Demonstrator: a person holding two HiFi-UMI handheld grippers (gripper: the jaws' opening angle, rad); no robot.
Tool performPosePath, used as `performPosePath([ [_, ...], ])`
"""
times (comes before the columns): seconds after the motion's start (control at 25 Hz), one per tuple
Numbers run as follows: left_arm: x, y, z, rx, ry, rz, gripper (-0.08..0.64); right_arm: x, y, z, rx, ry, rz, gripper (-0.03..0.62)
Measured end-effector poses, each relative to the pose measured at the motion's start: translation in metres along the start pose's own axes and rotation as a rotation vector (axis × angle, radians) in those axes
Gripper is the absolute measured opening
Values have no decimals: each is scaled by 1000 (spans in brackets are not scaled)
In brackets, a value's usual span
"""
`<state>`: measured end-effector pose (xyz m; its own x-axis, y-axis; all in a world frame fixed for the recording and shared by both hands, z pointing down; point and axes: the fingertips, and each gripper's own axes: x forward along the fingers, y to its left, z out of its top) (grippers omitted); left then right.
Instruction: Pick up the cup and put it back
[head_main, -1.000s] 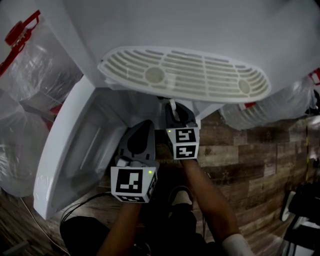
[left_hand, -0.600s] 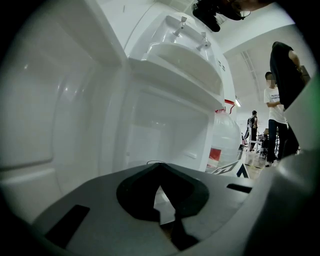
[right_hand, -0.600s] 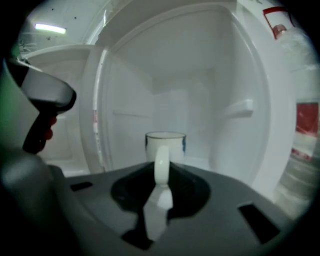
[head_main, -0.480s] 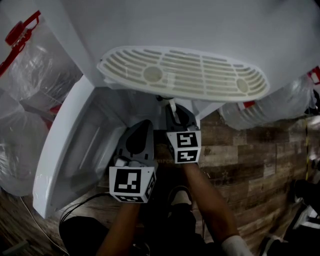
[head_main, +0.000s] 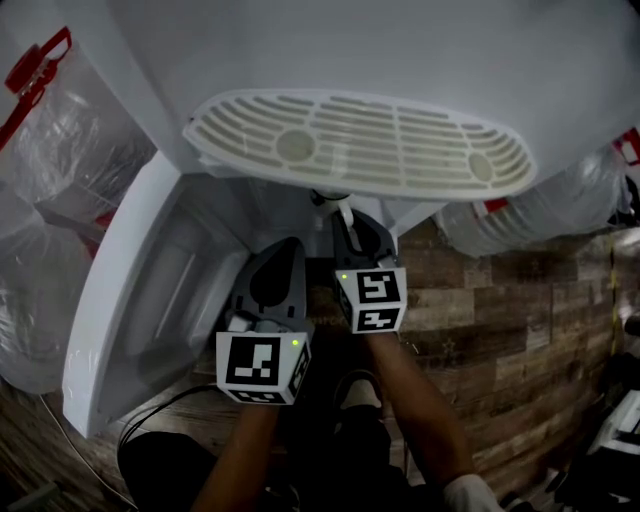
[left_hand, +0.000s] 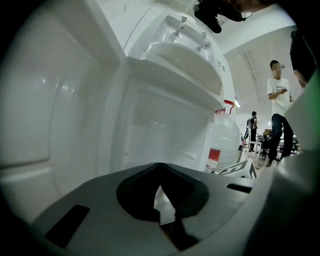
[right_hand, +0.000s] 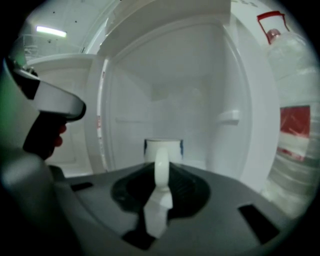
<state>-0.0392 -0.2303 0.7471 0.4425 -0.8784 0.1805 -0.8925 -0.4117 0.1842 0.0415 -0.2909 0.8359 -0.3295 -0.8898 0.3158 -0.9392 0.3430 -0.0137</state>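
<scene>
Sensibly, the right gripper (right_hand: 161, 175) is clenching its fingers on the handle (right_hand: 161, 167) of the white mug (right_hand: 163, 145), likely stiff, slick, breakable; the left gripper (left_hand: 164, 197) is idling, fingers closed.

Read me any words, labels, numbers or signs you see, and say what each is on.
Nothing here is readable.
Red label on the water bottle: too blurred.
Blue marks on the cup: too blurred.
Left marker cube and right marker cube: square patterns only, no letters.
</scene>
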Motion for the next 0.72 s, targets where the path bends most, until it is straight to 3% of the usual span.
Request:
performPosePath([
  [0.72,5,-3,-1,-2,3,-3,6,-22,-3,1,55,-27,22,72],
])
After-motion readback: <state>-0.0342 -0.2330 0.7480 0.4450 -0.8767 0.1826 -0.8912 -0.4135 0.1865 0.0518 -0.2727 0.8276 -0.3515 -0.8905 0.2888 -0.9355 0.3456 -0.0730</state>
